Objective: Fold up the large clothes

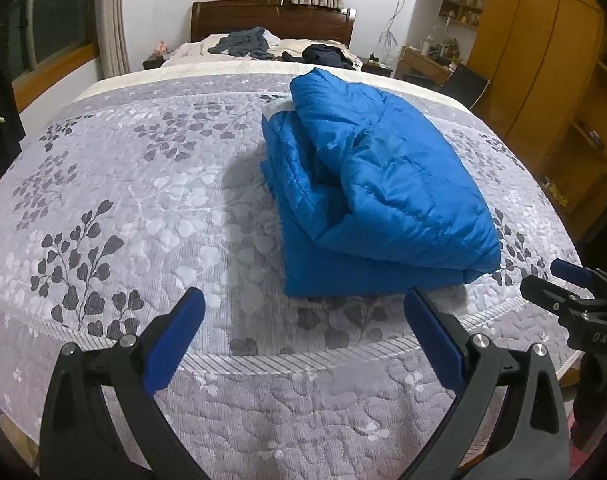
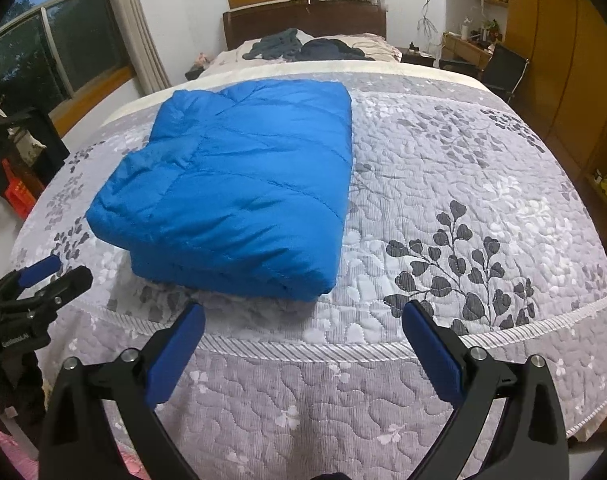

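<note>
Left wrist: folded blue jacket point(image 1: 383, 184) ahead-right of open hand-held gripper point(image 1: 303, 304).

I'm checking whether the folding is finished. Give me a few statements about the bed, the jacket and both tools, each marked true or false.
1. The blue jacket lies folded on the bedspread. True.
2. The left tool is shut on the jacket. False: it is open and apart from it.
3. The right tool is open and holds nothing. True.
4. The jacket hangs off the near edge of the bed. False: it rests wholly on top.
5. Dark clothes lie near the headboard. True.
</note>
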Demonstrator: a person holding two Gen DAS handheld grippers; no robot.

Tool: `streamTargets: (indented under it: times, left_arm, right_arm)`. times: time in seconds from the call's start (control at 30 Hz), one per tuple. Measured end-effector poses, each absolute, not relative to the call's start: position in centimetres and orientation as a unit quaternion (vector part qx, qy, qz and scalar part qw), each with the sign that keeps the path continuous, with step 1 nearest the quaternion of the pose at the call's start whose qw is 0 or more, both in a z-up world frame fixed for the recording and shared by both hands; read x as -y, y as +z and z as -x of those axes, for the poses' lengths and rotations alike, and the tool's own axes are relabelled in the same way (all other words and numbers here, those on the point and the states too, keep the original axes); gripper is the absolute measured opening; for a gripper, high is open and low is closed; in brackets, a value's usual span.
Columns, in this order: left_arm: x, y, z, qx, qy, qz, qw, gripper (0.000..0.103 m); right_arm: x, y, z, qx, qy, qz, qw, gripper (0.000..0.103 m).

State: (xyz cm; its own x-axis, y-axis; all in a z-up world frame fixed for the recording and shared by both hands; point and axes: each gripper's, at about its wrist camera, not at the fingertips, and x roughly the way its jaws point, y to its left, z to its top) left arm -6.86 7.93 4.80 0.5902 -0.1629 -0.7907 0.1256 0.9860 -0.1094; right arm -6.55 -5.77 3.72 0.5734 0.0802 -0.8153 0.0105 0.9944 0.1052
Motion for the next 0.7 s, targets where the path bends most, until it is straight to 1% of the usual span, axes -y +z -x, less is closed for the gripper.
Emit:
streamTargets:
  times: [0.7]
  left_arm:
    - [-7.27, 4.89, 7.17, -0.443, -0.076, 0.012, 0.893, 0.099]
  right_arm:
    - [5.73, 3.89, 6.69, -0.459, 0.014, -0.042, 0.887, 0.099]
